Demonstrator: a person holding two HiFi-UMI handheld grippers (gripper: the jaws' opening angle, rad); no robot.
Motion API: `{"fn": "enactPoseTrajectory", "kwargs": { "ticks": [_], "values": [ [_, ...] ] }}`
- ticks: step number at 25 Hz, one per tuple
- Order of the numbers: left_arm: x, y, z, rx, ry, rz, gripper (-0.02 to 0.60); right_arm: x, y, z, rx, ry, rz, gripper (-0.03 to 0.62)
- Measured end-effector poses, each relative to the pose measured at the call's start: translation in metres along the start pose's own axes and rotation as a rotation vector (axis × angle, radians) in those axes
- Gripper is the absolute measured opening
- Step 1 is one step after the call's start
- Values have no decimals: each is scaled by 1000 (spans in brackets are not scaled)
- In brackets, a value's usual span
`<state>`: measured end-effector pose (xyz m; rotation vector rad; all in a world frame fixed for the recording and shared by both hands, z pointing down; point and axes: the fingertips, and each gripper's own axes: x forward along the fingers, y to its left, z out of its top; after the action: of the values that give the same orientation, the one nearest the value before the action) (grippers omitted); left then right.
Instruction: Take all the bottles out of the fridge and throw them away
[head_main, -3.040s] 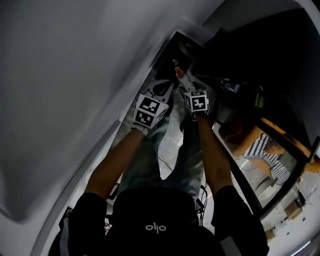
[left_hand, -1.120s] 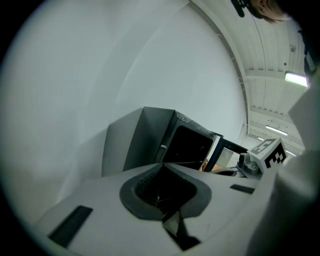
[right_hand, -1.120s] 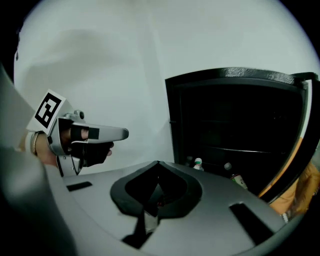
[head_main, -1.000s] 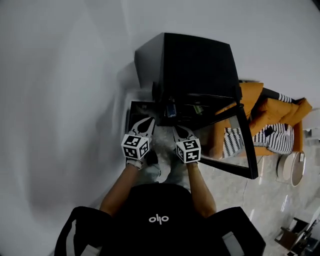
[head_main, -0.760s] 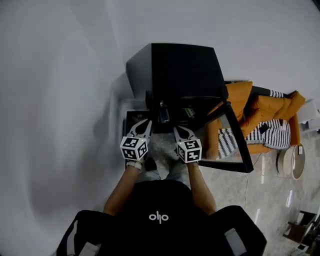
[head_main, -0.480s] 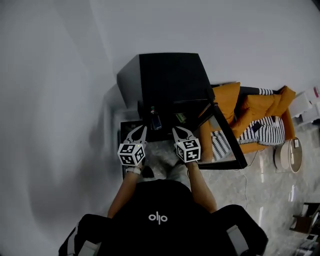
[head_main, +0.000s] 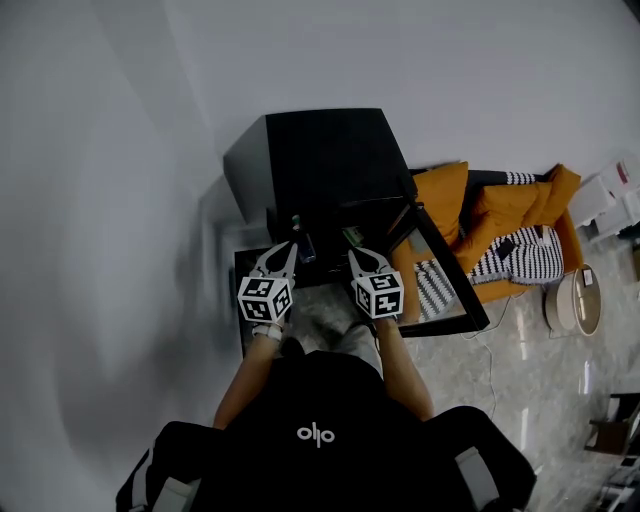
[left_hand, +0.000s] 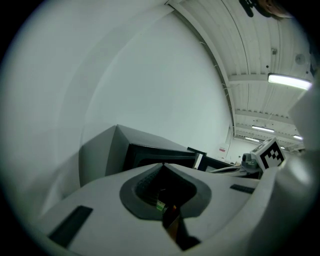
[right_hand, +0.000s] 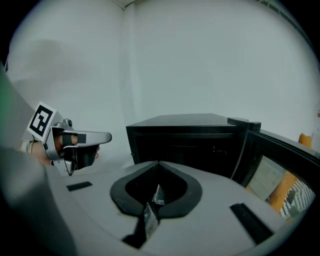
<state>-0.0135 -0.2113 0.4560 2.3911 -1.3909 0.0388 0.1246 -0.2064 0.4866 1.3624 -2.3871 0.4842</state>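
Observation:
In the head view the black fridge (head_main: 320, 160) stands against the white wall, its glass door (head_main: 440, 275) swung open to the right. Small bottles (head_main: 301, 240) show in its dark opening. My left gripper (head_main: 287, 250) and right gripper (head_main: 354, 257) hover side by side just in front of it, both shut and holding nothing. In the left gripper view the left gripper's (left_hand: 162, 165) jaw tips meet, and the fridge (left_hand: 150, 150) lies beyond. In the right gripper view the right gripper's (right_hand: 159, 163) tips touch too. It faces the fridge (right_hand: 190, 132), with the left gripper (right_hand: 75, 142) at its left.
A dark bin (head_main: 243, 300) with a pale liner (head_main: 320, 300) sits on the floor under the grippers, mostly hidden by them. An orange sofa (head_main: 480, 215) with striped cushions stands right of the fridge door. A round pale object (head_main: 572, 300) lies on the shiny floor further right.
Three seconds ago the right gripper held a bottle low over the liner; that bottle is gone from it. Over the last second the grippers stayed side by side before the fridge while the view drifted.

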Motion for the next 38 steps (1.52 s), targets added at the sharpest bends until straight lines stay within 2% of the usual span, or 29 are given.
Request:
{"fn": "enactPoseTrajectory", "kwargs": {
  "ticks": [5, 17, 25, 31, 32, 35, 38],
  "values": [
    [3, 1, 3, 14, 7, -20, 6, 6, -1, 1, 14, 2, -1, 9],
    [-3, 10, -8, 21, 45, -11, 6, 28, 10, -12, 33, 34, 37, 9],
    [-18, 23, -46, 13, 115, 21, 6, 66, 29, -72, 27, 142, 90, 11],
    [-20, 39, -89, 13, 160, 53, 6, 100, 35, -112, -5, 148, 94, 12],
    [-18, 42, -96, 15, 167, 57, 6, 108, 35, -118, -7, 150, 95, 19],
    [-11, 49, -116, 24, 186, 59, 6, 135, 30, -139, -7, 166, 91, 120],
    [0, 57, -132, 34, 194, 55, 6, 163, 22, -156, -11, 180, 70, 182]
  ]
}}
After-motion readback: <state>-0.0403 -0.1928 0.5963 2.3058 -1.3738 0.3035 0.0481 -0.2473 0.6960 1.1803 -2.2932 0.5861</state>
